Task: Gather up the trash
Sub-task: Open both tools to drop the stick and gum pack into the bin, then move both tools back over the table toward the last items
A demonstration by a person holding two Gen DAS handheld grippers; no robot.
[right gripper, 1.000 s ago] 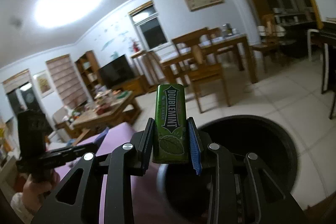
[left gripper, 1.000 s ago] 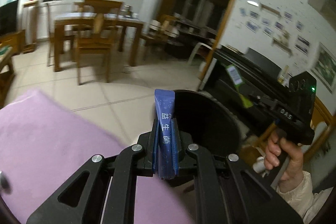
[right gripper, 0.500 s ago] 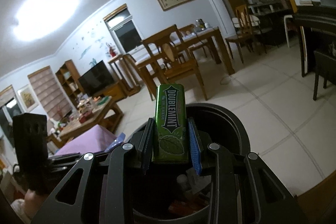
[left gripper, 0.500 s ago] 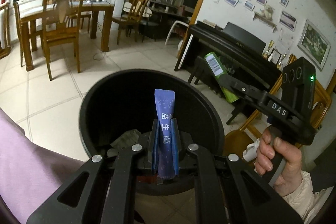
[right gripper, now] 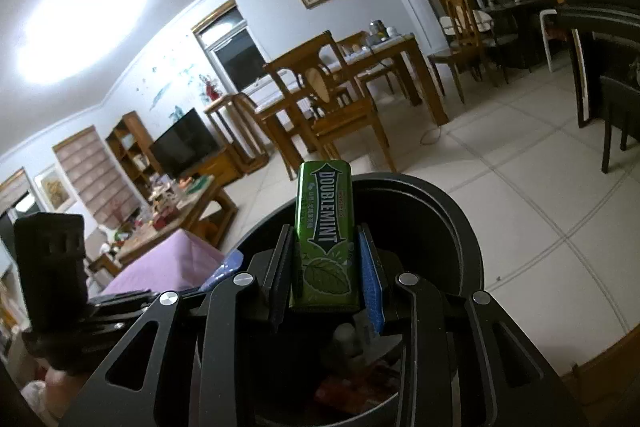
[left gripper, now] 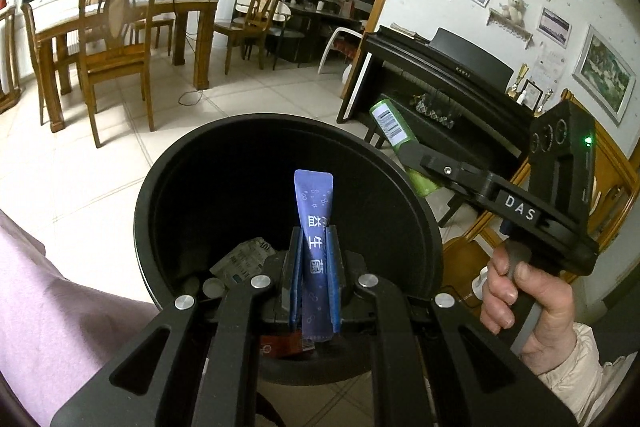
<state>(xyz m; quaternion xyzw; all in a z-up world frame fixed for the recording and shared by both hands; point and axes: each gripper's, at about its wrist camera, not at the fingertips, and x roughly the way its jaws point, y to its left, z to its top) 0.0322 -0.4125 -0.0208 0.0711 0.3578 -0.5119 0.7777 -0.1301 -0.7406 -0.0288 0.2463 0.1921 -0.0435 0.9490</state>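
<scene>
While both hands hovered over one black trash bin (left gripper: 420, 211), each of the two grippers carried a single piece of trash. One blue sachet (left gripper: 314, 223) stood upright in the left gripper (left gripper: 314, 267), its pads pinched fully together on the thin packet, above the near side of the bin's dark opening. One green Doublemint gum pack (right gripper: 325, 227) stood upright in the right gripper (right gripper: 326, 271), the jaws parted only as wide as the pack and pressing on both its sides, over the bin's near rim. In the left wrist view, the person's right hand (left gripper: 520, 299) gripped that tool's handle at the right, with the green pack poking out past the bin's far right edge. Inside the bin lay several discarded scraps: a crumpled printed paper (left gripper: 244, 259), some red wrapping, and other bits too dim to count.

A second earlier, the bin had filled far less of both views and a purple cloth (left gripper: 52, 291) had spread across the near left. By now the cloth sat only at the left edge, the bin lay directly beneath both grippers, and its contents showed. Neither grip had changed.
</scene>
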